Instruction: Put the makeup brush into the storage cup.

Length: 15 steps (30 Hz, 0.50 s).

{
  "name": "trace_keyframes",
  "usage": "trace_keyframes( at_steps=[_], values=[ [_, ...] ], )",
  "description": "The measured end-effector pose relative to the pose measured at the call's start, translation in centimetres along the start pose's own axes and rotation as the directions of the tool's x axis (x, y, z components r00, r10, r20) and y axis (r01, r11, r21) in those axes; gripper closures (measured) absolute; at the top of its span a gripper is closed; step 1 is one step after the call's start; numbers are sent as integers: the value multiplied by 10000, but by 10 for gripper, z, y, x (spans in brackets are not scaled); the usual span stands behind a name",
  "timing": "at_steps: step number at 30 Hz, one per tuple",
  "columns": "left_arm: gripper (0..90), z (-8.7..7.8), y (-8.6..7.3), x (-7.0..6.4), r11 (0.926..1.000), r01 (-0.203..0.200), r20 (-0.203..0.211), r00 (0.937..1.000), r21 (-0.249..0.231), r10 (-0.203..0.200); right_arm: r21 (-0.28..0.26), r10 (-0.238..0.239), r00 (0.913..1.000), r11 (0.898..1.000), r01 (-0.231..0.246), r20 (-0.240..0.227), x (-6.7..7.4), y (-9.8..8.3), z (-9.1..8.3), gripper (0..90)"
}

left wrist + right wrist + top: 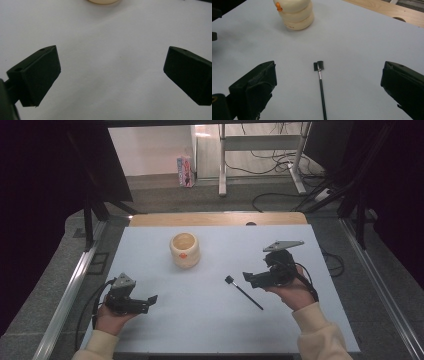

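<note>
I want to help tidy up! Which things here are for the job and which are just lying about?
For the job:
small black brush, lying between the open right tongs
cream pot, standing on the table
left tongs, open, holding nothing

Just lying about:
pink box on the floor
cables on the floor

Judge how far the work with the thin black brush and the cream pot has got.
Nothing looks done: the thin black brush with a square head lies flat on the pale table, apart from the cream ribbed pot. The right gripper aims open jaws at it; the left gripper waits open. Gripping and lifting remain.
</note>
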State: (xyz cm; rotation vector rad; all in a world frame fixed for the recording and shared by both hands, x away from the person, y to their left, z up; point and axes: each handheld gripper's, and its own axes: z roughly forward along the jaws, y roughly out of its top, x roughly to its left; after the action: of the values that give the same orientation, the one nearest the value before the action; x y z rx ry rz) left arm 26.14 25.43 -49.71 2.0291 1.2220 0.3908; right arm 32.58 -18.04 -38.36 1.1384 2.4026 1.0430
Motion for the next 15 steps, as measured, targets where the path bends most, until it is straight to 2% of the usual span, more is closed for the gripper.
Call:
trace_keyframes(
  at_steps=[5, 10, 15],
  values=[
    [18, 0, 0, 0, 10000, -36, 33, 10000, 54, 35, 206, -81, 9999, 9998, 82, -71, 4, 4, 7, 3],
    [18, 0, 0, 0, 10000, -14, 38, 10000, 63, 14, 644, -93, 9998, 9979, 105, -200, 6, 6, 19, 53],
    [18, 1, 0, 1, 9998, -4, 45, 10000, 196, 3, 1015, -67, 10000, 9948, 73, -59, 5, 7, 29, 62]
  ],
)
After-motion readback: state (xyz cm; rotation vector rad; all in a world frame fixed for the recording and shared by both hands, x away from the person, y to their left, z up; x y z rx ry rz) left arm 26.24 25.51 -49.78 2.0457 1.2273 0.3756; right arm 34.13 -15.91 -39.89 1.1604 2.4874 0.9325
